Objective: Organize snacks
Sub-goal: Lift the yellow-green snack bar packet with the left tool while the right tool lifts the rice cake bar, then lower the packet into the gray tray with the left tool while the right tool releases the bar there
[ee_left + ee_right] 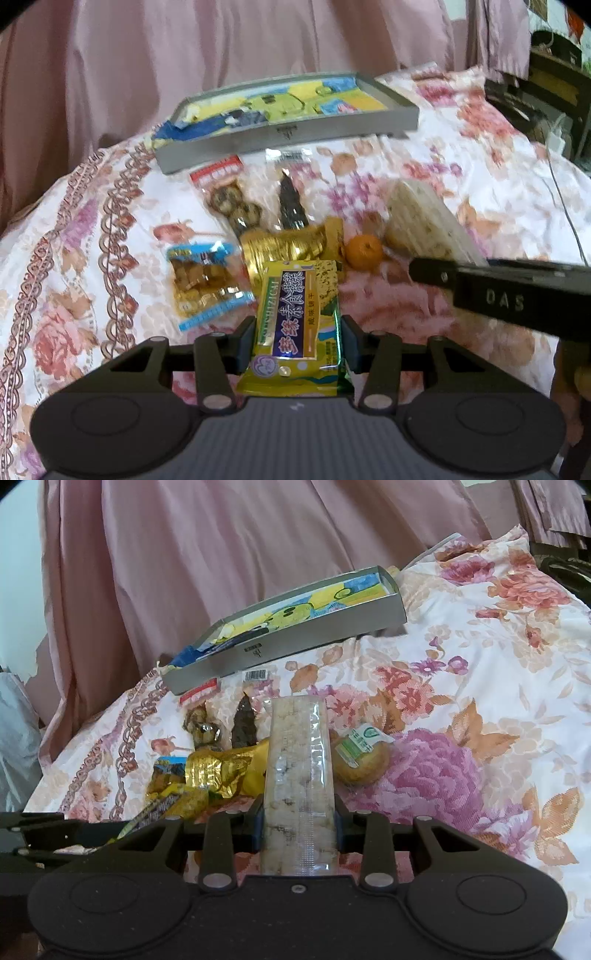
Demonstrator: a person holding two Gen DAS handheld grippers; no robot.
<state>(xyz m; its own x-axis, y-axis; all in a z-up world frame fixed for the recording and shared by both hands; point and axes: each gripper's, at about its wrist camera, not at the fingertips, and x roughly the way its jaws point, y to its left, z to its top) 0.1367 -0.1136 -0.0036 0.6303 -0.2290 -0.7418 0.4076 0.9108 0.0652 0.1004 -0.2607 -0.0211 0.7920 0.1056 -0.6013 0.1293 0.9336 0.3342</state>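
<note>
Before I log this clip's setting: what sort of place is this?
Probably a bedroom at home: snacks lie on a floral quilt over what looks like a bed, pink curtains hang behind, and a grey tray sits at the far edge.

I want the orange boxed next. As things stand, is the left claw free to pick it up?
Probably not yet. The left claw is shut on a yellow cracker packet, so it has no free grip. The orange itself lies uncovered on the bedspread, just beyond the packet.
</note>
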